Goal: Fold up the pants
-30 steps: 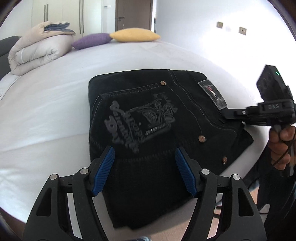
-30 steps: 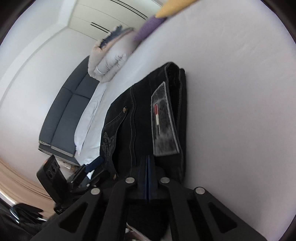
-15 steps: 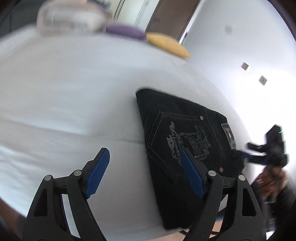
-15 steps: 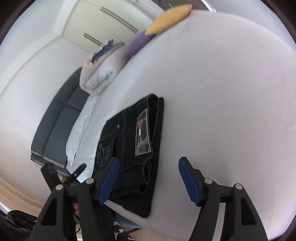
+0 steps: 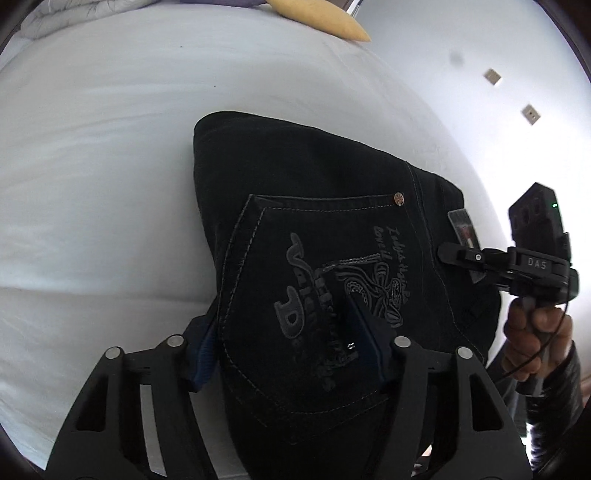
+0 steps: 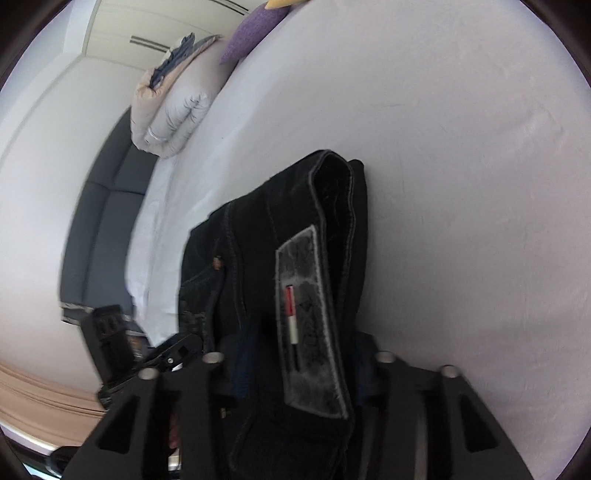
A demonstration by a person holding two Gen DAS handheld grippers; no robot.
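Note:
The black folded pants (image 5: 325, 192) lie on the white bed (image 5: 103, 155), back pocket print facing up. My left gripper (image 5: 284, 343) straddles their near left edge. Its jaws are closing, one blue pad (image 5: 201, 356) sits at the outer fold and the other presses on the pocket, with fabric filling the gap. My right gripper (image 6: 301, 373) is closing over the waistband end with the grey label (image 6: 314, 325), and cloth fills its jaws too. From the left wrist view the right gripper (image 5: 458, 254) sits at the label, held by a hand (image 5: 535, 339).
A yellow pillow (image 5: 325, 20), a purple pillow (image 6: 255, 26) and a rolled beige duvet (image 6: 173, 107) lie at the far end of the bed. A dark sofa (image 6: 99, 221) stands beside the bed. The bed's near edge is right below both grippers.
Half a second ago both grippers stood wide open, back from the pants. Both have since moved in over the pants and narrowed their jaws around the fabric.

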